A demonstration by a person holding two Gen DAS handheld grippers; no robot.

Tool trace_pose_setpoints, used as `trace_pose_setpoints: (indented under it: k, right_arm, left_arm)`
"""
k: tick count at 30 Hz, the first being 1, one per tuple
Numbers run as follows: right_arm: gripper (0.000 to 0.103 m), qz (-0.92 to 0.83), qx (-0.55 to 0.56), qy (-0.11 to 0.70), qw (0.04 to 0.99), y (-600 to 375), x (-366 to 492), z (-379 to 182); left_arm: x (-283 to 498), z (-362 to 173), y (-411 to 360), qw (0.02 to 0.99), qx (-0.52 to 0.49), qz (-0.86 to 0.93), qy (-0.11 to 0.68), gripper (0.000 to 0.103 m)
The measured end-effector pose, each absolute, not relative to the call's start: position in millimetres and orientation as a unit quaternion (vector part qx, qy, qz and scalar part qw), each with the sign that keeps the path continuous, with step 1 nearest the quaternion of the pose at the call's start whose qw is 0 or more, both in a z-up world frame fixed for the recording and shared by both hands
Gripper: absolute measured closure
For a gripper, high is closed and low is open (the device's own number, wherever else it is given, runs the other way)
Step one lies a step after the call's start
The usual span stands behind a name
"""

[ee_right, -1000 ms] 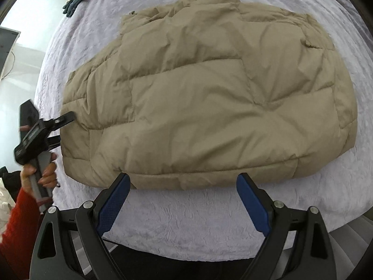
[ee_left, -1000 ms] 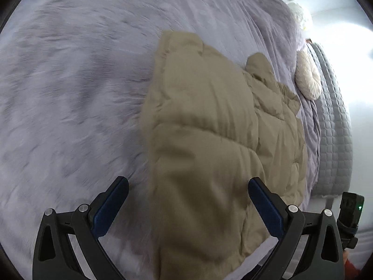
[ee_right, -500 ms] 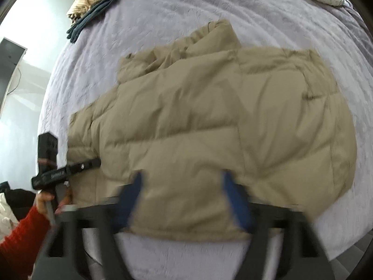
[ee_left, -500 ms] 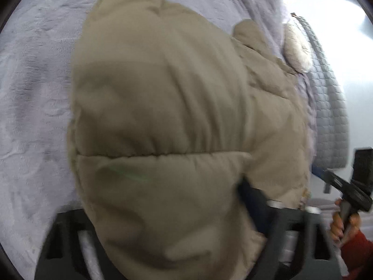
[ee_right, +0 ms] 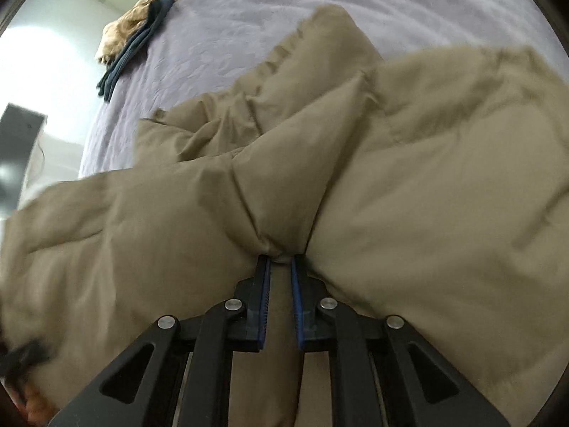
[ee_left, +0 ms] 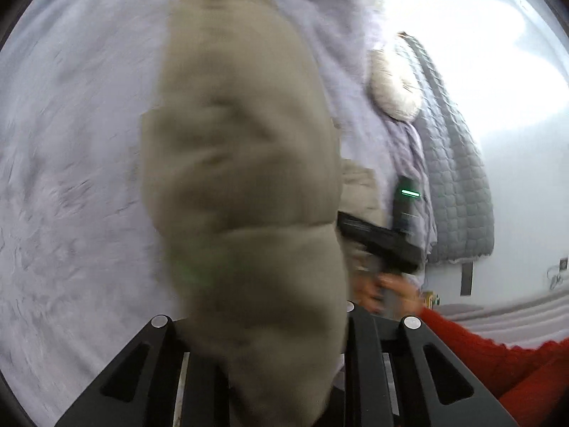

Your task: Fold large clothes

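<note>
Between both just-closing claws, right claw (ee_right: pixel 281 261) and seemingly left claw (ee_left: pixel 263 323), bunched tan jacket (ee_right: pixel 426 178), previously flat.

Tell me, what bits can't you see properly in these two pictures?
- Left gripper fingertips: left wrist view, buried behind the blurred tan puffy quilted jacket.
- Person's hand on the right gripper: left wrist view, smeared by motion.
- Jacket's lower hem: right wrist view, cut off by the frame edge.
- Brown and dark blue clothes pile: right wrist view, too small to identify.

place: bedroom | cues: lilac bedspread (ee_right: pixel 284 17), pillow (ee_left: pixel 393 85), quilted headboard (ee_left: pixel 458 185)
</note>
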State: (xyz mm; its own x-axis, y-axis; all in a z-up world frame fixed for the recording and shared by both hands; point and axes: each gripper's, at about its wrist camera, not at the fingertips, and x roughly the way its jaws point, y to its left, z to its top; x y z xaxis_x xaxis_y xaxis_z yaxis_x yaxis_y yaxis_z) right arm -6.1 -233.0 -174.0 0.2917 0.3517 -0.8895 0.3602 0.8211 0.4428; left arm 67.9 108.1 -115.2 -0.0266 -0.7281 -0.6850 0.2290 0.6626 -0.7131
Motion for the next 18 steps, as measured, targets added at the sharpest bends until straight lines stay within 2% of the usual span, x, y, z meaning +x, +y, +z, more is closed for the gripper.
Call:
trace_pose_setpoints:
  k: [5,11,18]
  right_arm:
    - [0.094,0.014,0.341,0.595,0.727,-245,-4,-194]
    - [0.095,0.021,0.396,0.597,0.698,-259,-6,-206]
    - [0.094,-0.007,0.400,0.572,0.716,-315,-40,-158]
  left_arm:
    - [52,-61,26,0.677,-0.139,-0.365,0.623,0.080]
    - [43,-41,-64,0.684,-0.056,-0.367,0.628,0.080]
    - [31,-39,-127,0.671,0.007,-0.373,0.641,0.080]
